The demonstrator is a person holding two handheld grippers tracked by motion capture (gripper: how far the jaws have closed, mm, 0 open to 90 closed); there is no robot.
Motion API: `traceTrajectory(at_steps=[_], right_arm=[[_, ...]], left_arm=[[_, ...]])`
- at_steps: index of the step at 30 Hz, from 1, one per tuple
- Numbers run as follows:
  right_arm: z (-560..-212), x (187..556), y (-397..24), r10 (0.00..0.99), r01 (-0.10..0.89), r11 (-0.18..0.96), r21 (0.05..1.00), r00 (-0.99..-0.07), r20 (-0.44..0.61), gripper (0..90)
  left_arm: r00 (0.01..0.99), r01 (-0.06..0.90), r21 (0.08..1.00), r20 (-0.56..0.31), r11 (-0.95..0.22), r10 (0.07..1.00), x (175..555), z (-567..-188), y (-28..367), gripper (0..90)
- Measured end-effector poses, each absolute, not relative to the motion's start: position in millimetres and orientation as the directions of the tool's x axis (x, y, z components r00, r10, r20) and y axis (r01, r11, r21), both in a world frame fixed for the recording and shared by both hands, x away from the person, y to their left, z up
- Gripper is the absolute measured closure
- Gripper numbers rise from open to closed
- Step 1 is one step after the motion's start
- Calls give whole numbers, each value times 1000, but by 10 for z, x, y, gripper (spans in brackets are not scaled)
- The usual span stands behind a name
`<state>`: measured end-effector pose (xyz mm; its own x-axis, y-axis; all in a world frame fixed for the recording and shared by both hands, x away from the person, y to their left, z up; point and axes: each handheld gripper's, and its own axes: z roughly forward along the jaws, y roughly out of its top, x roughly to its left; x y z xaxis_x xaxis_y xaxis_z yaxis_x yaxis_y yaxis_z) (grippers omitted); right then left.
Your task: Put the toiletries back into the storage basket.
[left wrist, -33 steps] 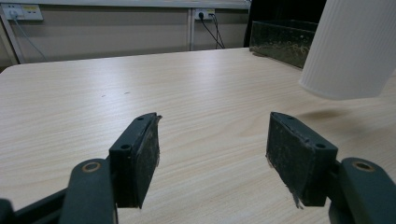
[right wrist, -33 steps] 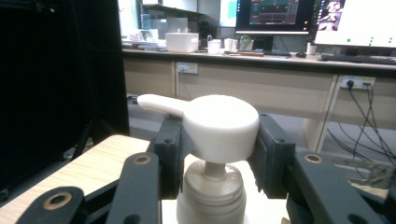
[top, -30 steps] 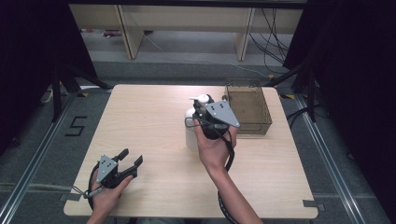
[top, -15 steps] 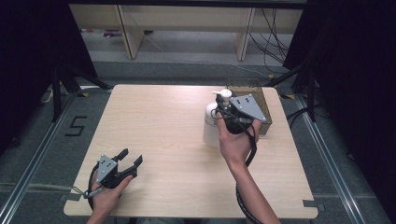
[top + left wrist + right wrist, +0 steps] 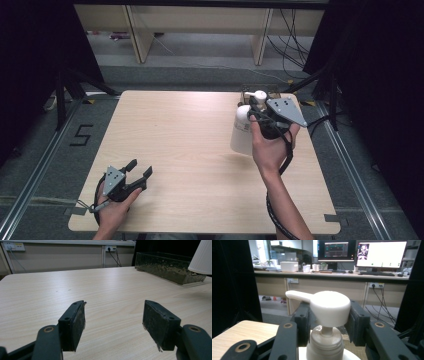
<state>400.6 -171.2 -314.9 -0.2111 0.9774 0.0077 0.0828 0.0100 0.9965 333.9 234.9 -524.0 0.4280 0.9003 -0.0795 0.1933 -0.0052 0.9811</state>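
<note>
A white pump bottle [image 5: 242, 131] hangs just over the table's right half, beside a dark basket [image 5: 274, 92] at the far right corner. My right gripper [image 5: 256, 107] is shut on the bottle, its pads [image 5: 355, 324] pressing both sides of the pump head [image 5: 329, 308]. The spout points left in the right gripper view. My left gripper [image 5: 140, 169] rests near the table's front left corner, held by a hand. It is open, with nothing between its jaws [image 5: 113, 317]. In the left gripper view the bottle's base [image 5: 201, 257] shows at the upper right, in front of the basket [image 5: 163, 265].
The light wooden table [image 5: 180, 135] stands on a grey floor with metal rails at both sides. Black curtains flank the scene. Behind the table are a bench and trailing cables. A desk with lit monitors [image 5: 362, 253] stands farther off.
My right gripper has carried the pump bottle to the right, closer to the basket. The left gripper has stayed where it was.
</note>
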Motion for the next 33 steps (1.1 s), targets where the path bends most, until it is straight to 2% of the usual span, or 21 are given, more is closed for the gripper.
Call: traceTrajectory(at_steps=[33], right_arm=[[-2964, 4011, -2162, 992, 64, -6, 998, -128, 15, 600]], left_arm=[[431, 194, 981, -79, -7, 899, 3343, -5238, 2358, 340]])
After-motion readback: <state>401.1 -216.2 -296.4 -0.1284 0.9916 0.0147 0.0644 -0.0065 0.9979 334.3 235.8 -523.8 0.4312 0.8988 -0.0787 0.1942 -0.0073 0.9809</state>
